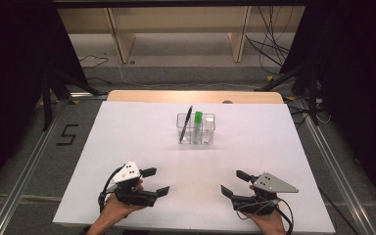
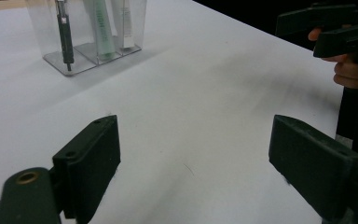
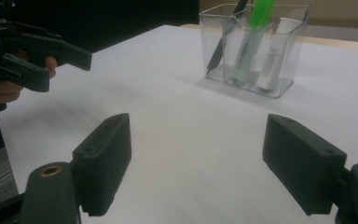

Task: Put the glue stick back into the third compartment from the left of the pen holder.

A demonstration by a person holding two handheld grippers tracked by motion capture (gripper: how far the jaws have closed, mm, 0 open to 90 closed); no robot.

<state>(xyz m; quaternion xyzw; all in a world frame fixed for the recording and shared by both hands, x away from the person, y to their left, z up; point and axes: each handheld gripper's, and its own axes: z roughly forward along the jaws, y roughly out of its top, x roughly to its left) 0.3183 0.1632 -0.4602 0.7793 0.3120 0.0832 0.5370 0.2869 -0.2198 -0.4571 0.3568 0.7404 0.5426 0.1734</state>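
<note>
Two hand-held grippers are held low over the near edge of the white table (image 1: 127, 127), one toward each near corner, and both are pointed inward and toward the far edge. The left hand-held gripper (image 1: 154, 181) is seen near the near-left corner, gripped in a hand (image 1: 120, 203) that comes in from the near edge; its jaws are spread wide apart with nothing between them, as is confirmed in the left gripper view (image 2: 193, 163), where only bare table surface is seen between the two black jaws.

Toward the middle of the table, closer to the far edge than to the near one, a clear plastic organiser (image 1: 196, 129) with three compartments is stood upright, well apart from both grippers. In its left compartment a black pen (image 1: 185, 124) is leaned, tilted to the right at the top. In the middle compartment a green-capped tube (image 1: 198, 126) is stood upright, and in the right compartment a white tube (image 1: 208, 129) is held.

The right hand-held gripper (image 1: 235, 182) is held near the near-right corner by the other hand (image 1: 269, 223). Its jaws are likewise spread wide with nothing held, as shown in the right gripper view (image 3: 196, 163). The two grippers are kept apart from each other, with bare table between them.
</note>
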